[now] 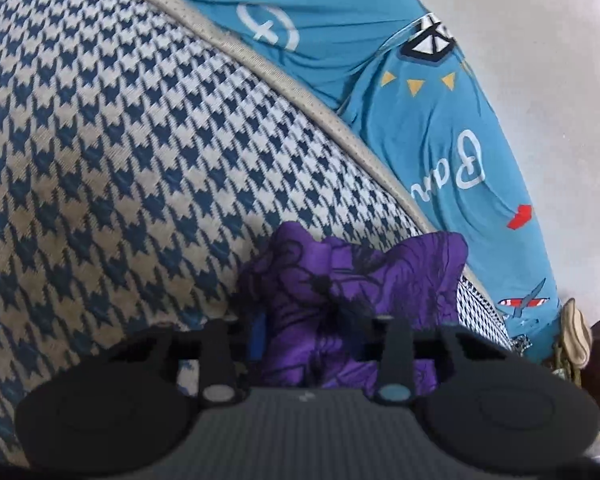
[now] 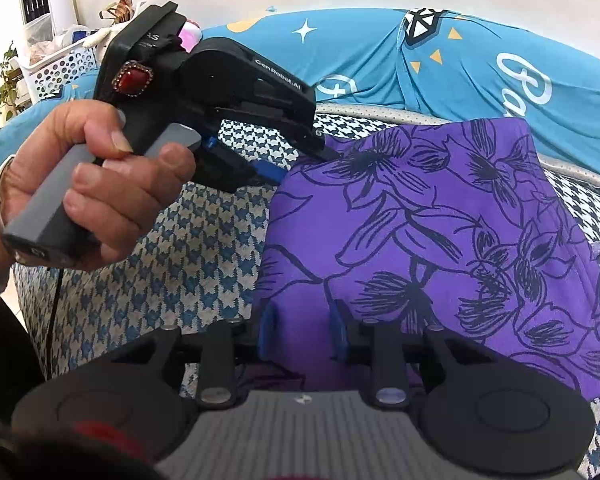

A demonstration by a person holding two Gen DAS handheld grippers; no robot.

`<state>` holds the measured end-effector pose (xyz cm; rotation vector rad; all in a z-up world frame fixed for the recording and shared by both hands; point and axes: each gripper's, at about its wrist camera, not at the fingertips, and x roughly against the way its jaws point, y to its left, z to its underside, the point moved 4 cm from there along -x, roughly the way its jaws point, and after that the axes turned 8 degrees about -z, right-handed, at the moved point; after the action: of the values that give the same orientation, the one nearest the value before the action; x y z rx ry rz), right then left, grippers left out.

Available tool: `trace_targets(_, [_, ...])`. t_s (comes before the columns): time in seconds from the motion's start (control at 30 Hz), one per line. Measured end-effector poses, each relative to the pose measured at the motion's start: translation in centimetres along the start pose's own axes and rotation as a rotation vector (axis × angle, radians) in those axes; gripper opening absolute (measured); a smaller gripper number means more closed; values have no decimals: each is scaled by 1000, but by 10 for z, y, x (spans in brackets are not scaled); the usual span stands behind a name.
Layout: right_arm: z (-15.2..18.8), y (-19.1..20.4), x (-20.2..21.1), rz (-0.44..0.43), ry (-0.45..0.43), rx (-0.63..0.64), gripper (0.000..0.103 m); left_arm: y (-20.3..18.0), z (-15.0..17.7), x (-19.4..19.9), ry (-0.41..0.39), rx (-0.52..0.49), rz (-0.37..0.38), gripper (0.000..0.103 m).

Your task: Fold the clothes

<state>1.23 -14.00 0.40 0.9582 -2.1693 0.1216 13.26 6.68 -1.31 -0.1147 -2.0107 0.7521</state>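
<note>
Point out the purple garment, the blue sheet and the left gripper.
Purple garment [image 2: 440,216], right wrist view, on the floral middle.
Blue sheet [image 2: 380,52], right wrist view, on a plain fold.
Left gripper [image 2: 304,162], right wrist view, between its fingers at the garment's corner.

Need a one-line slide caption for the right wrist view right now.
Both claws, right and left, pinch the purple floral garment over a houndstooth cover.

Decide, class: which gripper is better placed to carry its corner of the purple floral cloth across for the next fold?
Probably the left gripper: it grips the purple cloth at a raised top corner. The right gripper is shut on the near edge, so it suits anchoring.
</note>
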Motion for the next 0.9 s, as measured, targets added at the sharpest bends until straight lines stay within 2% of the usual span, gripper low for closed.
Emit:
trace_targets(0.13, [1,1,1,3,-5,-4,29,-15,-3,-2,-73,-108,-63,22])
trace_targets(0.27, [5,1,2,7,4,-1,30,-24,-14,-4,-158,-195,-135,12])
trace_targets(0.33, [8,1,3,12,25,15,30,-19,-17,-11,-131,-159,-128,12])
trace_targets(0.47, [11,-4,10,10,61,-9,29,-16,-17,-16,-120,-164,-135,12])
trace_targets(0.6, [13,1,16,64,85,35,29,-16,-17,-16,-106,-153,-128,12])
trace_targets(0.7, [7,10,26,37,26,46,28,-16,-17,-14,-82,-126,-106,13])
trace_targets(0.77, [-1,19,30,25,-36,76,28,-14,-18,-10,-67,-105,-98,17])
trace_targets(0.9, [-12,21,19,20,-65,77,28,-10,-14,-3,-41,-80,-91,27])
